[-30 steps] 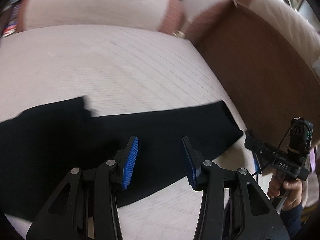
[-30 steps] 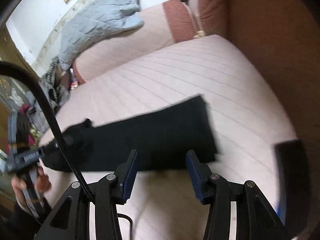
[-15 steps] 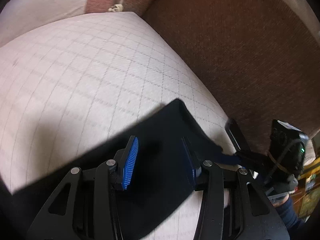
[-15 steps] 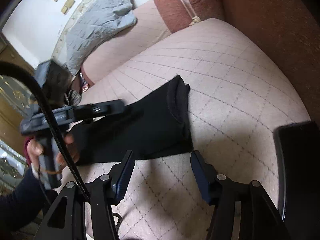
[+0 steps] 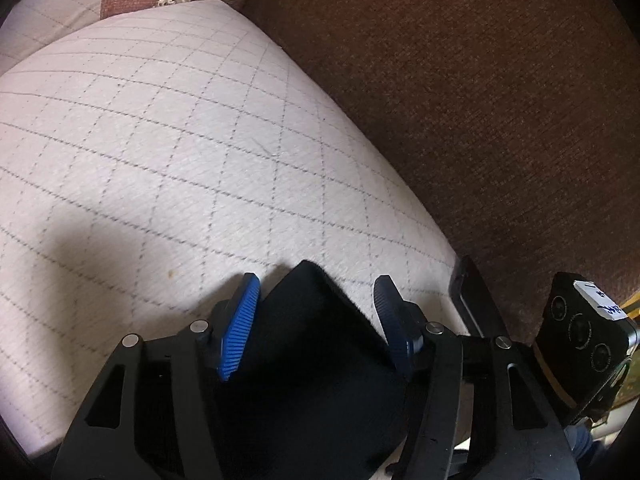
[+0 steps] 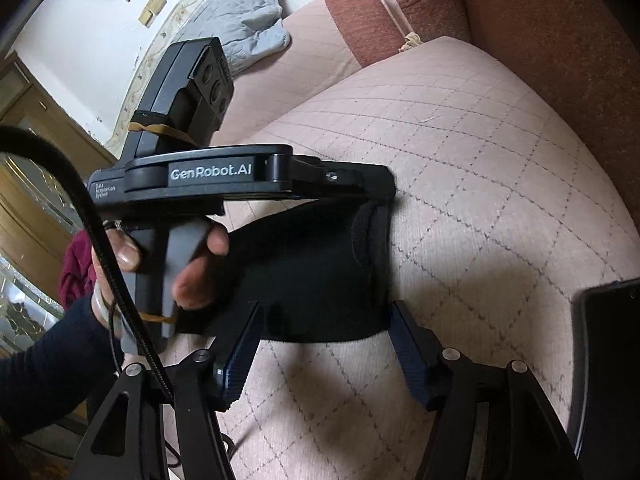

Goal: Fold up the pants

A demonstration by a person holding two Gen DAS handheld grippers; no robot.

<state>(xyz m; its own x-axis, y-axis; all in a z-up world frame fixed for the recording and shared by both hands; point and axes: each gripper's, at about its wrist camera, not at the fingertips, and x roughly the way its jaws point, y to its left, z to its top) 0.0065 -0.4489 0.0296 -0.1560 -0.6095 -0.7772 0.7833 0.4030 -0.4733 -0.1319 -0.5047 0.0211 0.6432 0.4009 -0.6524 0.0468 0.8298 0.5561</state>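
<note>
Black pants (image 6: 312, 276) lie on the quilted sofa seat (image 6: 460, 168), their end edge toward the right. In the left wrist view the pants' far corner (image 5: 308, 320) lies between my left gripper's blue pads; my left gripper (image 5: 316, 300) is open and hovers low over the cloth. In the right wrist view my left gripper (image 6: 380, 188) reaches over the pants' far end. My right gripper (image 6: 324, 332) is open at the pants' near edge, its fingertips either side of the cloth's corner, holding nothing.
The brown sofa backrest (image 5: 480, 100) rises behind the seat. A black flat device (image 6: 604, 360) lies on the seat at the right, also in the left wrist view (image 5: 476, 300). A grey quilted cloth (image 6: 240, 36) hangs over the far armrest.
My left gripper has swung right along the pants to their end near the backrest. My right gripper has moved closer to the pants' near edge. Both stay open.
</note>
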